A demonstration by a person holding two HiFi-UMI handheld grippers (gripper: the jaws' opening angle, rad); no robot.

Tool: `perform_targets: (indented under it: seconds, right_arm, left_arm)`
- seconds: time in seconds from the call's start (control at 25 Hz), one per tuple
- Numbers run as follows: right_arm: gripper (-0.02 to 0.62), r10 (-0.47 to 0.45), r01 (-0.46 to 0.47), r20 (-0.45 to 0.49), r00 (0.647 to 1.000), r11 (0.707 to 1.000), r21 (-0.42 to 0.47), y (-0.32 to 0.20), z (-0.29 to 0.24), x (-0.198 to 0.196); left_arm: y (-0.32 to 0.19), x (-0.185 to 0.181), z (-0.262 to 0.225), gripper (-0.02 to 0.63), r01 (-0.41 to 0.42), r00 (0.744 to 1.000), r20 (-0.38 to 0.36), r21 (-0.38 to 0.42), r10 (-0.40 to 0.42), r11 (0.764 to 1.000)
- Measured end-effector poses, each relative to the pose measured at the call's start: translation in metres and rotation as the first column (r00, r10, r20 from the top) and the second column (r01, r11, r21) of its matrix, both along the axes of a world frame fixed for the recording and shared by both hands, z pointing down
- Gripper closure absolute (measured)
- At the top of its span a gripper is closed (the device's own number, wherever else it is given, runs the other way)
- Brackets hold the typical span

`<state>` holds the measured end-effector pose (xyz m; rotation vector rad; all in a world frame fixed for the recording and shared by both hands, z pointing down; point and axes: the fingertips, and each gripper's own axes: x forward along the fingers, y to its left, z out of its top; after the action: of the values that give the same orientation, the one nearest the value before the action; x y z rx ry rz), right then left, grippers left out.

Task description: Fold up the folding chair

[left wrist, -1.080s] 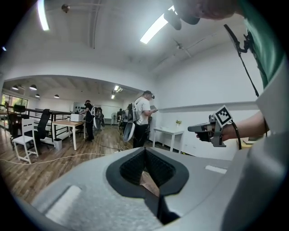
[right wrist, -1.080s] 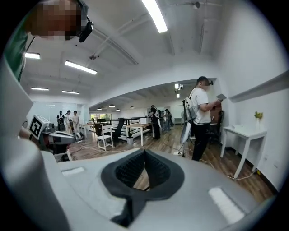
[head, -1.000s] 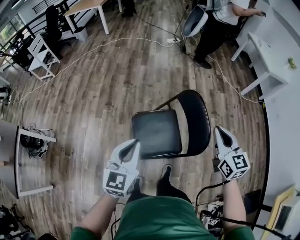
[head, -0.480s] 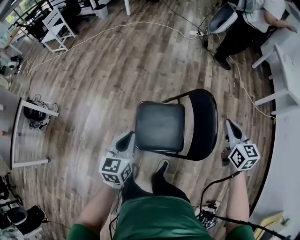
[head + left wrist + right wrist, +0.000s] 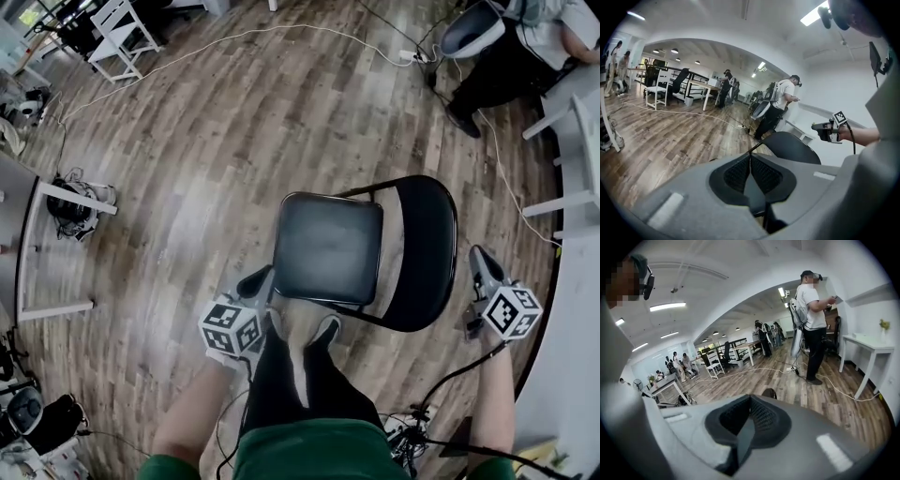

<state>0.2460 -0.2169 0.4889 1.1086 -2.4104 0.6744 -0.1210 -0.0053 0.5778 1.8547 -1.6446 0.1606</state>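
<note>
Folding chair (image 5: 330, 246): stands open on the floor (image 5: 187, 169). Your left gripper (image 5: 255, 280) and right gripper (image 5: 479, 257), both closed and empty, have dropped to flank it; folding not begun.

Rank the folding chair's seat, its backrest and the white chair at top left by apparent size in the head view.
1. Seat.
2. Backrest, close behind.
3. White chair, smallest, but it stands farther away.

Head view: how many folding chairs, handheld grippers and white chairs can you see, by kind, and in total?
Black folding chair: 1
Grippers: 2, the left gripper and the right gripper
White chair: 1
Total: 4
</note>
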Motion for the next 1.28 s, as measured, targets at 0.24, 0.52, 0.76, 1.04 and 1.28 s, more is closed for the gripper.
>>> perform_targets:
  seconds: [0.24, 0.52, 0.76, 1.04, 1.28]
  right_arm:
    - [0.592, 0.03, -0.033, -0.082, 0.996, 0.999, -0.039, -0.02, 0.032, -0.002]
    - [0.592, 0.098, -0.111, -0.177, 0.979, 0.991, -0.068, -0.008, 0.05, 0.001]
    - [0.557, 0.165, -0.186, -0.192, 0.967, 0.978, -0.097, 0.013, 0.07, 0.009]
    - [0.44, 0.203, -0.229, -0.212, 0.956, 0.968, -0.104, 0.013, 0.086, 0.004]
    - [0.393, 0.214, -0.252, -0.242, 0.946, 0.957, -0.14, 0.019, 0.105, -0.006]
  left_arm:
    - [0.001, -0.037, 0.085, 0.591, 0.019, 0.996, -0.089, -0.104, -0.029, 0.994]
    - [-0.009, -0.075, 0.192, 0.419, 0.002, 0.969, -0.239, -0.234, -0.059, 0.972]
    - [-0.021, -0.081, 0.273, 0.345, -0.094, 0.928, -0.371, -0.313, -0.03, 0.945]
    - [-0.029, -0.078, 0.349, 0.302, -0.193, 0.898, -0.441, -0.41, -0.008, 0.892]
    - [-0.032, -0.073, 0.386, 0.272, -0.29, 0.869, -0.492, -0.431, 0.047, 0.854]
